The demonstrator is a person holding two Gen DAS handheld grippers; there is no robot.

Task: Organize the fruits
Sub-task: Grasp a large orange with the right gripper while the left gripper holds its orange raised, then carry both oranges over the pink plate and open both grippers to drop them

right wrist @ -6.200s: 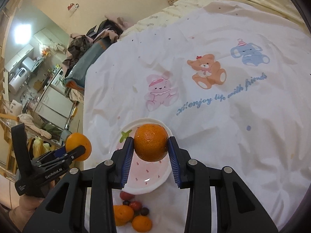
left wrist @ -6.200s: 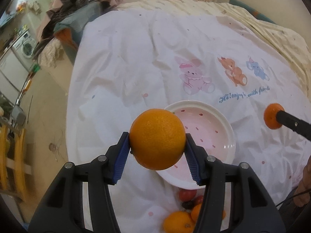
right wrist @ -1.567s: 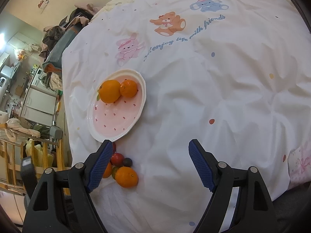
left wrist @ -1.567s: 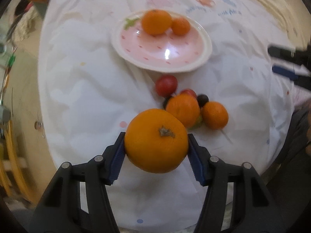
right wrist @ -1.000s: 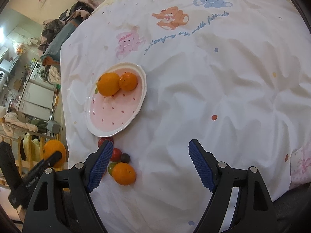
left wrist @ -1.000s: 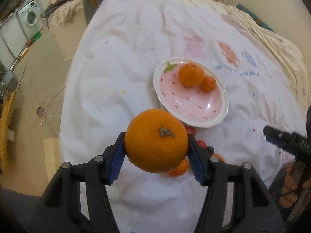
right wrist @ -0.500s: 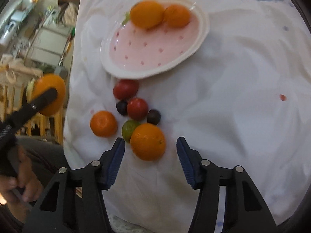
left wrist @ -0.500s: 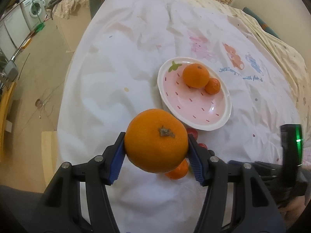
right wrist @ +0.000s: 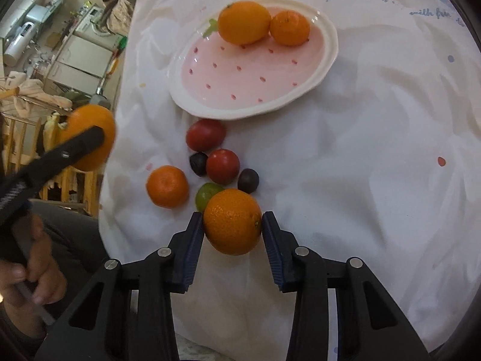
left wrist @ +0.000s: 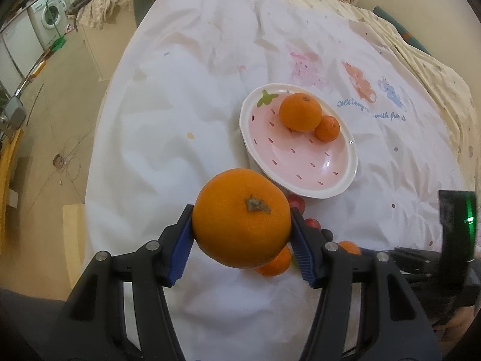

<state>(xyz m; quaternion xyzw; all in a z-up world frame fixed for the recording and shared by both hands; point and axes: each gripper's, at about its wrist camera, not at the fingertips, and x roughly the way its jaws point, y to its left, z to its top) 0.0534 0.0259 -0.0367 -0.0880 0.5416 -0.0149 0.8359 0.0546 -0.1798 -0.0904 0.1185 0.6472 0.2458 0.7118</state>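
My left gripper [left wrist: 242,225] is shut on a large orange [left wrist: 240,216], held above the bed's near edge; it also shows in the right wrist view [right wrist: 87,137]. My right gripper [right wrist: 233,225] has its jaws around an orange [right wrist: 233,221] lying on the sheet, pads at its sides with slight gaps. The pink strawberry plate [right wrist: 327,60] holds a large orange [right wrist: 243,27] and a small one [right wrist: 290,28]. In front of the plate lie a mandarin [right wrist: 167,186], two red tomatoes [right wrist: 206,134], two dark fruits [right wrist: 248,180] and a green one [right wrist: 207,194].
The white printed bedsheet [left wrist: 180,105] covers the bed; its edge drops to the floor on the left. A washing machine [left wrist: 49,15] and clutter stand far left. The right gripper's body [left wrist: 451,240] sits at the lower right of the left wrist view.
My right gripper came down from above the sheet to the loose fruits and narrowed its jaws around the nearest orange. My left gripper keeps holding its orange, drifting slightly.
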